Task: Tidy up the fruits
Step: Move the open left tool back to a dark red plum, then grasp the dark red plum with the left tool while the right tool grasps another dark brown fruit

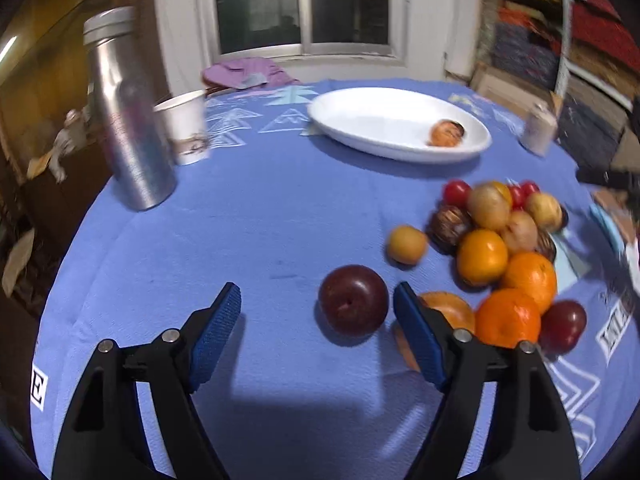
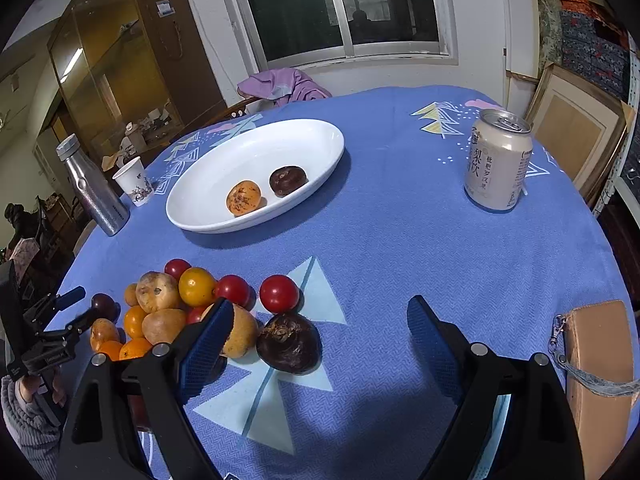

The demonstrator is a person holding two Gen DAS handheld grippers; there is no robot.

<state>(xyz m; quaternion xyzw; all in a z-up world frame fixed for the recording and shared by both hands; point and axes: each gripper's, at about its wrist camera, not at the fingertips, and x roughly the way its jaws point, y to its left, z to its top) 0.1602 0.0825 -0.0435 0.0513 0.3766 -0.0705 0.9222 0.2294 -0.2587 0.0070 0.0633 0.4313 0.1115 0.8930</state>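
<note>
Left view: my left tool (image 1: 317, 307) is spread wide, lined up on the dark plum (image 1: 353, 300), loose on the tabletop (image 1: 248, 216). Right view: my right tool (image 2: 320, 320) is spread, empty, over the brown chestnut (image 2: 289, 347); the dish (image 2: 224, 216) already holds two pieces.

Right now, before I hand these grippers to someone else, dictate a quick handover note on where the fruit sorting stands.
Left gripper: open, holding nothing, low over the table with a dark red plum just ahead between its fingers, not touched yet.
Right gripper: open, holding nothing, with a dark brown water chestnut between its fingers.
Done: the white oval dish holds two pieces, a speckled orange fruit and a dark brown one.
Left: the mixed pile of oranges, cherry tomatoes and yellow-brown fruits on the blue cloth, plus the plum and the chestnut.
</note>
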